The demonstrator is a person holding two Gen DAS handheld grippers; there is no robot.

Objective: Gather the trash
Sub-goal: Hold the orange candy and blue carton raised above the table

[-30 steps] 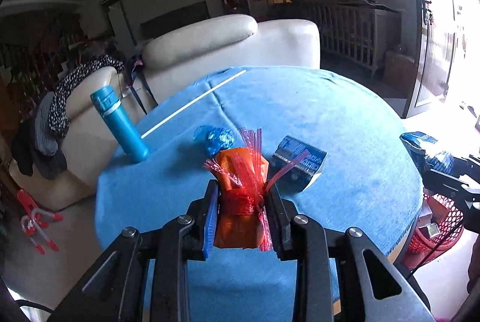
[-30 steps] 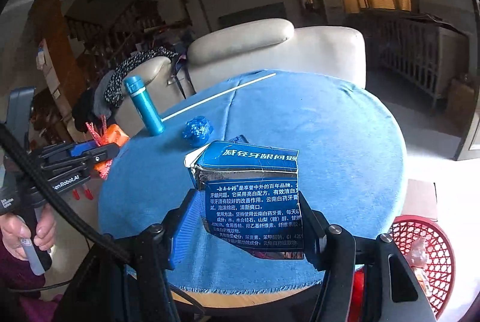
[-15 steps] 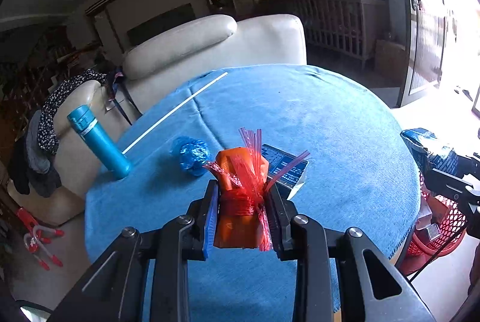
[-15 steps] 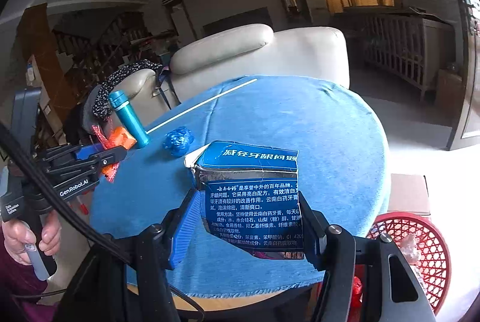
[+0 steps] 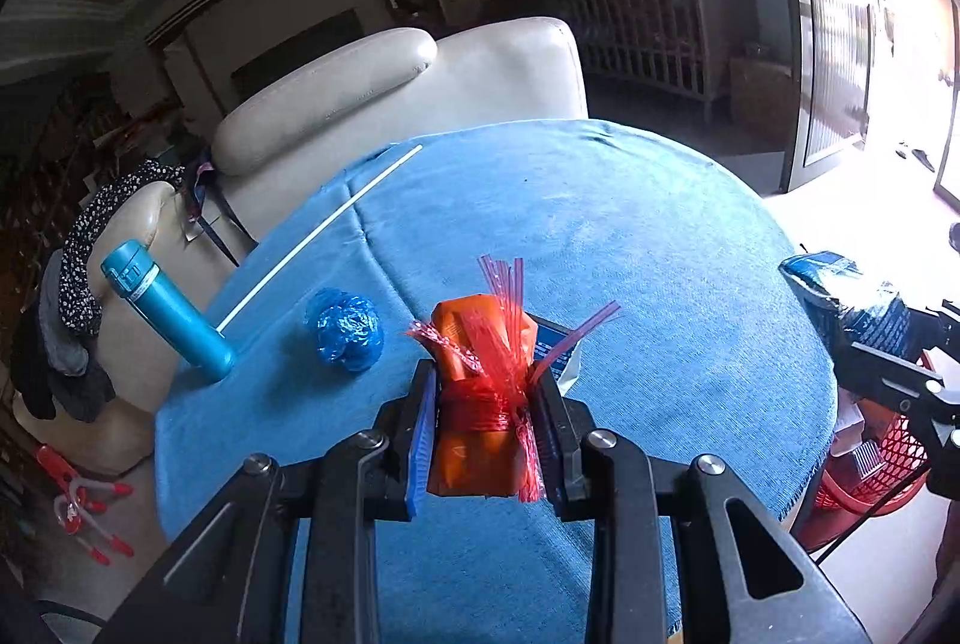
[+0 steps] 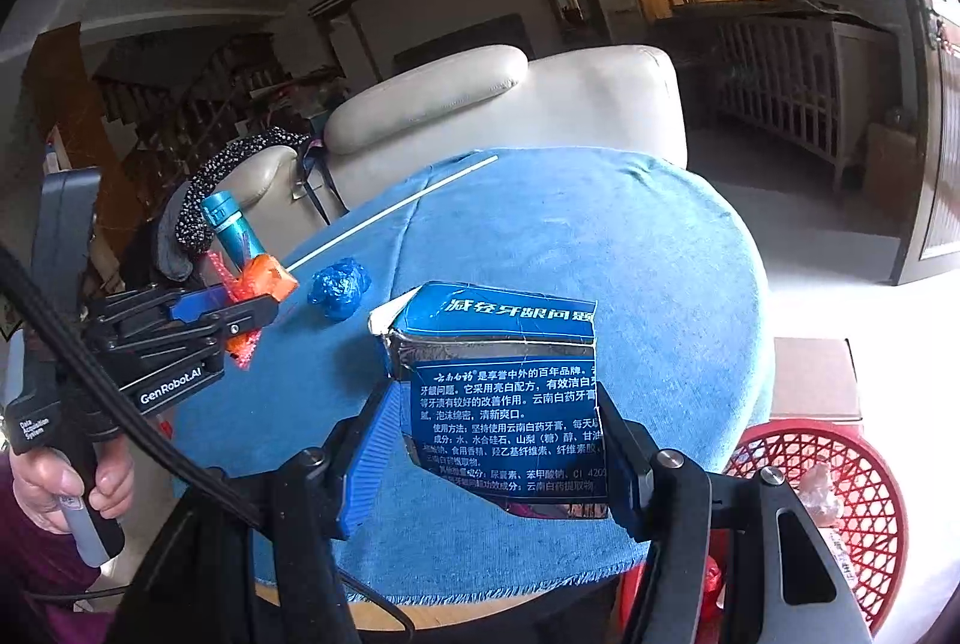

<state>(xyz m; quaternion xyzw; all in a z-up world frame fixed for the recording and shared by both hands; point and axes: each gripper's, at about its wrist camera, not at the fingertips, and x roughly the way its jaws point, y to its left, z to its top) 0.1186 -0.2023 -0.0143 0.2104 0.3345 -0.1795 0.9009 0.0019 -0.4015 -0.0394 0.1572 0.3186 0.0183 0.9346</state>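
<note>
Over the blue-clothed surface (image 5: pixel 600 236) before a cream sofa (image 5: pixel 384 92), left tongs (image 5: pixel 483 422) clamp an orange wrapper (image 5: pixel 480 440), right tongs (image 6: pixel 498 440) grip a blue carton (image 6: pixel 510 404).

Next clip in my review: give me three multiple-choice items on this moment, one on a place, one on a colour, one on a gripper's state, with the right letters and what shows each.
1. Where is the red plastic mesh basket?
A. on the blue tablecloth
B. on the floor beside the round table
C. on the cream sofa

2. What colour is the crumpled foil ball on the blue tablecloth?
A. blue
B. green
C. silver

3. What is the left gripper doing?
A. standing open and empty
B. shut on the orange packet wrapped in red netting
C. shut on the teal bottle

Key: 1 B, the basket sits low past the table's edge; 2 A, the ball is shiny blue; 3 B, both pads press the packet.
</note>
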